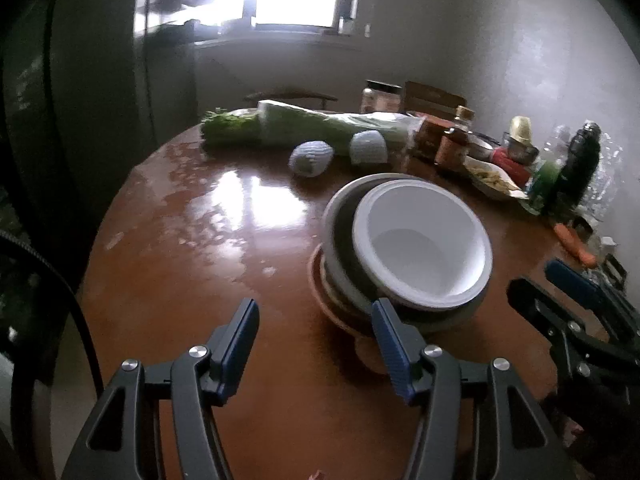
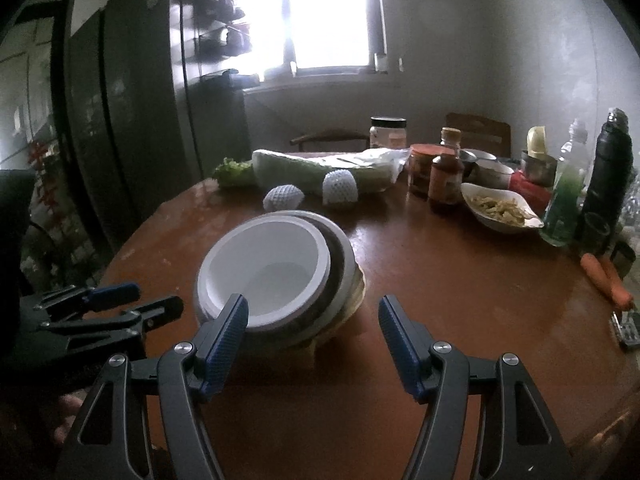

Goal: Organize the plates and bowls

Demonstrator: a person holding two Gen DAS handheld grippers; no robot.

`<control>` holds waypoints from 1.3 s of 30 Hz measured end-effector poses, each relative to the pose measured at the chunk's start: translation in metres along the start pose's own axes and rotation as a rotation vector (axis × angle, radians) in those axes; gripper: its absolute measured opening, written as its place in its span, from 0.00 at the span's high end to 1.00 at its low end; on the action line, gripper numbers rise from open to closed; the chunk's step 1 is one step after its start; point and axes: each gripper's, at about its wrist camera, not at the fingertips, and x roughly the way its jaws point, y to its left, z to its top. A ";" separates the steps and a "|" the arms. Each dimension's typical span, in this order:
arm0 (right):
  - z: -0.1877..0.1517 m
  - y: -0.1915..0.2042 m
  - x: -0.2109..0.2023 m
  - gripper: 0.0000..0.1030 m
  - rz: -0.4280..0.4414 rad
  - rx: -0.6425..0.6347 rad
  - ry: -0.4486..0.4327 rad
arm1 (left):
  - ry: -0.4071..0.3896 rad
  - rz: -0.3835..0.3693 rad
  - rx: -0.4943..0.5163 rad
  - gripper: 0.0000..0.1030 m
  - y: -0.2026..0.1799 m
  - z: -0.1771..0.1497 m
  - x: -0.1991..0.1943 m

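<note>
1. The white bowl [image 1: 422, 240] sits nested on top of a grey bowl [image 1: 340, 216] and tan plates [image 1: 320, 280], mid-table toward the near edge.
2. The left gripper [image 1: 316, 336] and the right gripper [image 2: 314, 330] flank the stack, both spread and holding nothing.
3. To lift the white bowl cleanly, I would pinch its near rim only, keeping the pad clear of the grey bowl.
4. The glossy brown round table [image 1: 240, 216] looks slippery.
5. At the far side lie cabbage [image 2: 320, 170], bottles [image 2: 444, 180] and a carrot [image 2: 604, 280]; a bright window [image 2: 328, 16] glares behind.
</note>
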 end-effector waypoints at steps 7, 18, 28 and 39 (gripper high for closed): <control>-0.027 -0.001 -0.001 0.33 0.018 0.035 0.051 | 0.016 0.018 0.014 0.42 -0.007 -0.021 -0.002; -0.056 -0.006 -0.016 0.32 -0.030 0.067 0.050 | 0.037 0.017 0.012 0.42 -0.017 -0.045 -0.004; -0.069 -0.007 -0.018 0.32 -0.023 0.081 0.063 | 0.046 0.034 -0.003 0.42 -0.014 -0.056 -0.004; -0.077 -0.003 -0.017 0.32 -0.028 0.076 0.091 | 0.068 0.034 0.011 0.42 -0.014 -0.060 -0.002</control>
